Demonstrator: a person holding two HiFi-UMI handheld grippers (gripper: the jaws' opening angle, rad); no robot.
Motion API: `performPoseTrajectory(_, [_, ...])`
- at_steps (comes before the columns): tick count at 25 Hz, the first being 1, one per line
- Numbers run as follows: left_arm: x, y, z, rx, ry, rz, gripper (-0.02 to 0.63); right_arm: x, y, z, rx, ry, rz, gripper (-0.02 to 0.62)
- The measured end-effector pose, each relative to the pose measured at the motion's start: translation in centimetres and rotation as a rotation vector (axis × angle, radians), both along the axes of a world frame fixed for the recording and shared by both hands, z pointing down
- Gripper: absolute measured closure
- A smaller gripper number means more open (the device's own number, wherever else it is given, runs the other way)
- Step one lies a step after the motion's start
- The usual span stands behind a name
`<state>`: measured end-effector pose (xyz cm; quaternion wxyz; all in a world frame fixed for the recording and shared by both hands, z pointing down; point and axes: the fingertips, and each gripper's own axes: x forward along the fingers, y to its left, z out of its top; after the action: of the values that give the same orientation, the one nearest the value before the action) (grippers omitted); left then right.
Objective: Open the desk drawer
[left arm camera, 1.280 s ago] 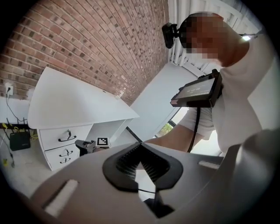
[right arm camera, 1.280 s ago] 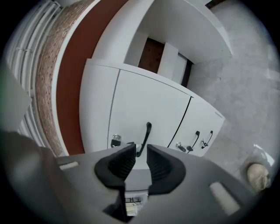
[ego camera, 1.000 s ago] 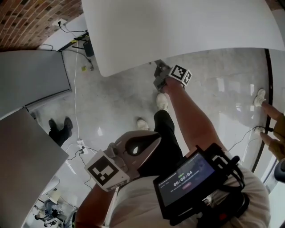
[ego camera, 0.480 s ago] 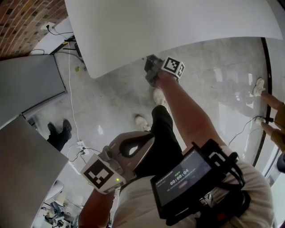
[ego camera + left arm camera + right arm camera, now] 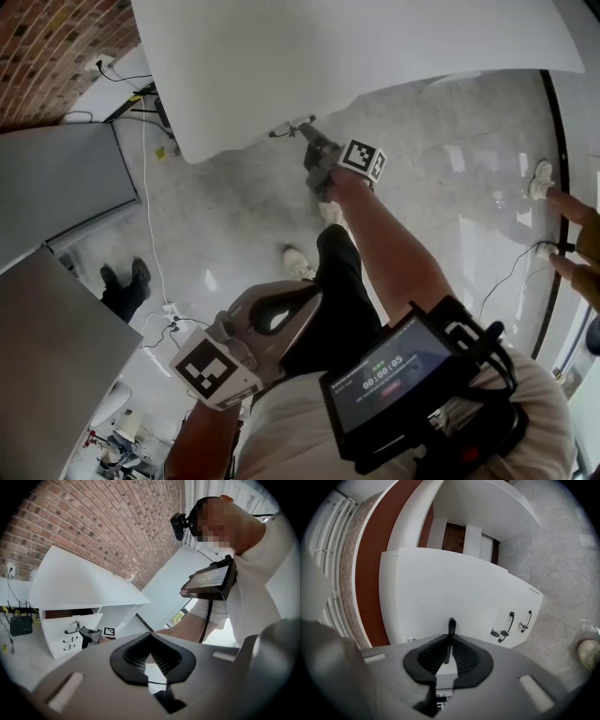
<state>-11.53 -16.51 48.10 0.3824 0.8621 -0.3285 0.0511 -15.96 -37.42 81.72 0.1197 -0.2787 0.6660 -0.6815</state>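
Progress is standing at partial. Top drawer [image 5: 70, 620] is sitting a little way out from under the desk's [image 5: 328, 56] front edge, near its left corner, with a dark gap showing above its face. The lower drawers [image 5: 63, 646] are appearing shut. Right gripper [image 5: 449, 648] is clamping the black handle [image 5: 451, 626] between its pads. Left gripper [image 5: 149, 651] is hanging by the person's waist, jaws together on nothing. Judgement: grasp is made and pull is begun, while most of the travel is looking outstanding.
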Motion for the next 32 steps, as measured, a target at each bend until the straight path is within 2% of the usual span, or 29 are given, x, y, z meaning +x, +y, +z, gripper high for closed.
performPoseTrajectory(13, [2.1, 3.2, -1.3, 0.019, 0.013, 0.009, 0.603, 3.9, 6.6, -0.1, -0.028, 0.021, -0.011, 0.565])
performPoseTrajectory(19, [2.4, 4.4, -1.8, 0.016, 0.02, 0.005, 0.603, 4.5, 7.7, 0.0, -0.041, 0.036, -0.011, 0.561])
performPoseTrajectory(25, [2.1, 5.2, -3.1, 0.029, 0.018, 0.003, 0.603, 4.8, 8.5, -0.9, -0.031, 0.06, -0.037, 0.545])
performPoseTrajectory(32, [2.0, 6.4, -5.5, 0.067, 0.026, 0.013, 0.603, 6.9, 12.2, -4.0, 0.0, 0.123, -0.108, 0.545])
